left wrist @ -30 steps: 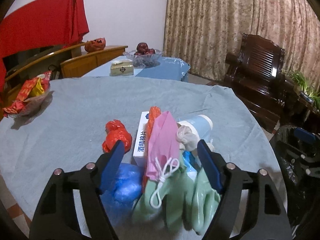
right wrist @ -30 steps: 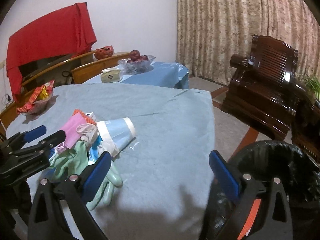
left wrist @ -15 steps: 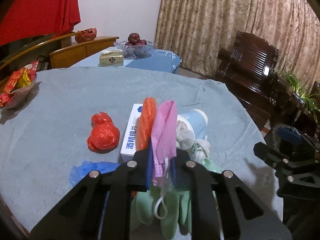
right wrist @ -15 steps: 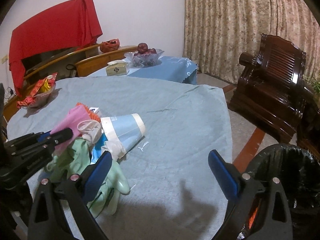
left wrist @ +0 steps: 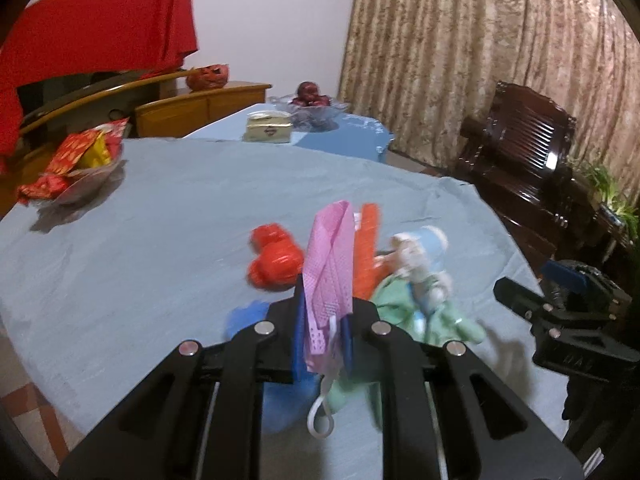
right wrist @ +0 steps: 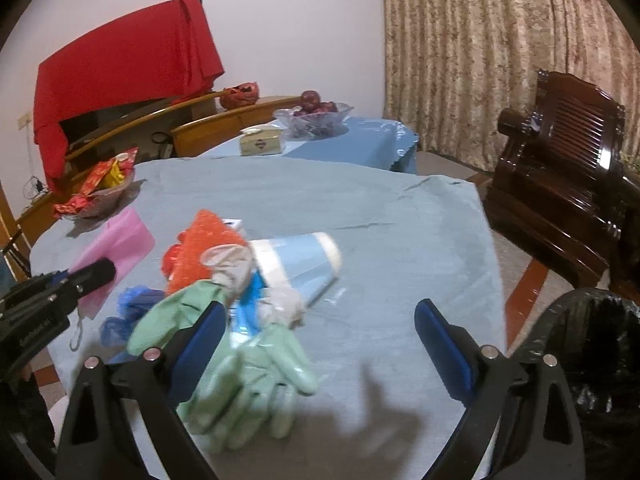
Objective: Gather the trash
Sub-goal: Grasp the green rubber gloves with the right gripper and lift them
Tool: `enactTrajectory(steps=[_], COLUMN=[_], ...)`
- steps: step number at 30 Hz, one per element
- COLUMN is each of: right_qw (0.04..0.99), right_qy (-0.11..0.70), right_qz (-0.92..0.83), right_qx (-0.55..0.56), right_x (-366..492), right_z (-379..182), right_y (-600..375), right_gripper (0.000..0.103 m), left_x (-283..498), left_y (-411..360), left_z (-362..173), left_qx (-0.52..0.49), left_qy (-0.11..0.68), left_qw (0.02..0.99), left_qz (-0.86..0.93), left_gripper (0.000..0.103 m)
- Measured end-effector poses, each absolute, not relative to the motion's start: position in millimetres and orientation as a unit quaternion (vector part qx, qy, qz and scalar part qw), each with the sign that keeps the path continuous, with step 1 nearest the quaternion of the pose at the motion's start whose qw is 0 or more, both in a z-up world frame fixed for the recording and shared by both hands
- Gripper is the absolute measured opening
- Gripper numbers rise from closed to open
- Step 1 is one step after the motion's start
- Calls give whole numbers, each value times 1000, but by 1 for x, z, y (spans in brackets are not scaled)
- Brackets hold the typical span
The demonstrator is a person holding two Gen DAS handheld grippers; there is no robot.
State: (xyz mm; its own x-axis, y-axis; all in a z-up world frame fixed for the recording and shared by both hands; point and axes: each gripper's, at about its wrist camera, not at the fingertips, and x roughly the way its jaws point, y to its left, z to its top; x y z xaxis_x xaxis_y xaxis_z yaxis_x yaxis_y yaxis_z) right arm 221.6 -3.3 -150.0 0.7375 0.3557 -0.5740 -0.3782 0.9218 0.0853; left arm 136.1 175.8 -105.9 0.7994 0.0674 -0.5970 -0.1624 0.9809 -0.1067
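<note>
My left gripper (left wrist: pixel 323 330) is shut on a pink face mask (left wrist: pixel 329 264) and holds it lifted above the table; the mask also shows in the right wrist view (right wrist: pixel 116 250). A trash pile lies on the blue-grey tablecloth (right wrist: pixel 360 196): green gloves (right wrist: pixel 248 376), a blue paper cup (right wrist: pixel 300 264), an orange mesh piece (right wrist: pixel 204 244), a red bag (left wrist: pixel 274 262) and a blue bag (right wrist: pixel 128 312). My right gripper (right wrist: pixel 320 344) is open and empty above the gloves. A black-lined trash bin (right wrist: pixel 592 360) stands at the right.
A bowl of red snack packets (left wrist: pixel 76 164) sits at the table's far left. A second table holds a tissue box (right wrist: pixel 260 140) and a fruit bowl (right wrist: pixel 314 114). A dark wooden armchair (right wrist: pixel 568 176) stands at the right, with a curtain behind it.
My left gripper closed on the pink mask and lifted it up off the pile. My right gripper stayed open and shifted left, toward the gloves.
</note>
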Motion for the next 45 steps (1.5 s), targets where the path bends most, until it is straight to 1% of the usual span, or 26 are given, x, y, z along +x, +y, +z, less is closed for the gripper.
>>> enactTrajectory(steps=[5,13,17,22,24,25,26,28,29,30,35,45], right_qw=[925,917,914,907,902,898,893,886,885,881,878,888], right_qy=[308,314,322,340,351,356,362,369,368,370,362,339], right_qz=[221,242,245,245,249,255,263,279,284,295,313,312], right_qx=[-19,-32,-38,-39,-41,-41,-39,-33,-32,-29,-22,-4], right_x=[221,222,226,231,233,233,233,232,231,230,221,212], right_z=[-153,-162,-168,-181,-186,-188,-189,-190,-189,-187,-175,-144], right_y=[24,68,83,92,94,95,95,95,94,93,85,57], right_gripper=[86,86,87,86,80,71,58,47,38,35,30,28], left_x=[128,124,122,121,121,121,121,120,120,120,121,118], left_y=[197,218,224,228,228,228,228,224,224,224,221,206], left_z=[-111,-116,-117,-119,-119,-119,-119,-119,-119,-118,-117,-105], left_qx=[-77,-83,-80,-86,-85,-84,-84,-85,-85,-86,-88,-87], left_qy=[314,311,307,307,307,307,306,306,306,306,305,295], left_qw=[943,942,944,943,944,944,944,944,944,944,945,949], left_qz=[80,93,95,93,92,91,89,87,86,86,81,69], left_gripper=[14,14,14,14,14,14,14,14,14,14,14,14])
